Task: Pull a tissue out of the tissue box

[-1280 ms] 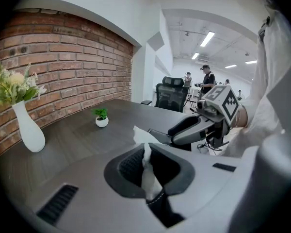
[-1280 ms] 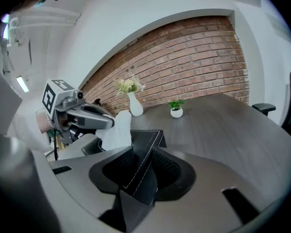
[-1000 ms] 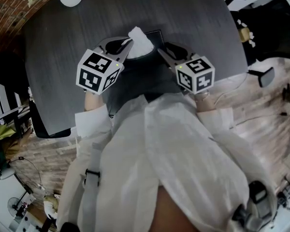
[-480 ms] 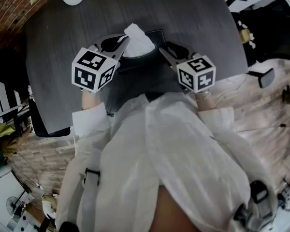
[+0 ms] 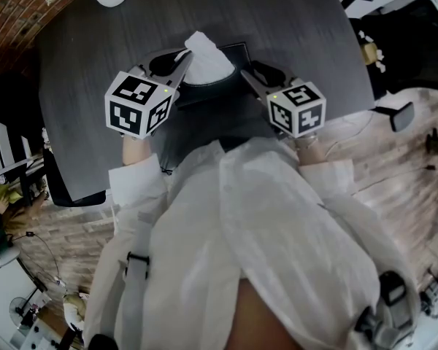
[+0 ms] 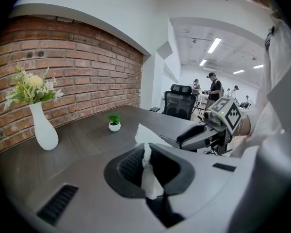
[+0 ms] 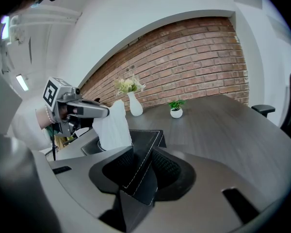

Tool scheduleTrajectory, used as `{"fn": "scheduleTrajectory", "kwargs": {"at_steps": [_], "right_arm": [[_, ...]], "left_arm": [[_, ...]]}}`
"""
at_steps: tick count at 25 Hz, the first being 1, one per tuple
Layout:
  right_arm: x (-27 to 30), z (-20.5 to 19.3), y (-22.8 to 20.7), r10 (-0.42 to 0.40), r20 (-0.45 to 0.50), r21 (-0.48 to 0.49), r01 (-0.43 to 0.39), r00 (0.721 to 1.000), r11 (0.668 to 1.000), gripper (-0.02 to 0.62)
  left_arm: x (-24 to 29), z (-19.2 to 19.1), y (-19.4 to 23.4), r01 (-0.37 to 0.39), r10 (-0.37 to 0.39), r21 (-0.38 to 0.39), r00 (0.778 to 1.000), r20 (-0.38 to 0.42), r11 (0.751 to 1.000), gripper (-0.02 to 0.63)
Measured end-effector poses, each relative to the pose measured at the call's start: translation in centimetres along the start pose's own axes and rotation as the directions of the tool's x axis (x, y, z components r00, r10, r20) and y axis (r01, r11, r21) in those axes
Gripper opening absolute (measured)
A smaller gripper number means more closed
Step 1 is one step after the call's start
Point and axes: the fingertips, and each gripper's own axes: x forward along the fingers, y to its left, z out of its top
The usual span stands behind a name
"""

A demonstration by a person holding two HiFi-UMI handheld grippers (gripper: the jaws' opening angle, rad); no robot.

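1. Over the last second the left gripper [image 6: 146, 171] has eased up and a little away from the box [image 7: 146, 142], and the tissue [image 7: 114, 125] has gone with it. More of the sheet now stands out of the box than a moment ago. The right gripper [image 7: 143, 174] hasn't shifted at all.
2. To my eye the pull is well under way but not finished. The sheet's lower end seems to run down into the opening still, though the left gripper partly covers that spot, so I can't be sure it hasn't come free. A bit more lift should clear it.
3. The left jaws are pinched tight on the tissue, which squeezes through between the pads. The right jaws are clamped on the near corner of the box, steadying it.
4. The box sits on the dark table [image 5: 292, 28], between the two grippers. The tissue rises from the top of the box, slanting toward the left gripper.
5. The tissue is white, soft and creased, narrow where it is pinched and spreading into a loose peak above. The box is black with a pale stitched edge.
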Motion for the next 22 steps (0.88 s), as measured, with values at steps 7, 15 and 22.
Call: {"fn": "scheduleTrajectory", "kwargs": {"at_steps": [7, 15, 22], "right_arm": [[0.1, 0.1, 0.1, -0.002, 0.002, -0.001, 0.002, 1.000, 1.000, 0.120], [0.0, 0.0, -0.1, -0.006, 0.004, -0.004, 0.006, 1.000, 1.000, 0.120], [0.0, -0.1, -0.1, -0.009, 0.006, -0.005, 0.009, 1.000, 1.000, 0.120]], "left_arm": [[-0.6, 0.4, 0.6, -0.024, 0.024, -0.006, 1.000, 0.017, 1.000, 0.015], [-1.7, 0.6, 1.4, -0.061, 0.063, -0.026, 0.997, 0.046, 0.998, 0.015], [-2.5, 1.1, 2.1, -0.094, 0.098, -0.051, 0.992, 0.079, 0.994, 0.015]]}}
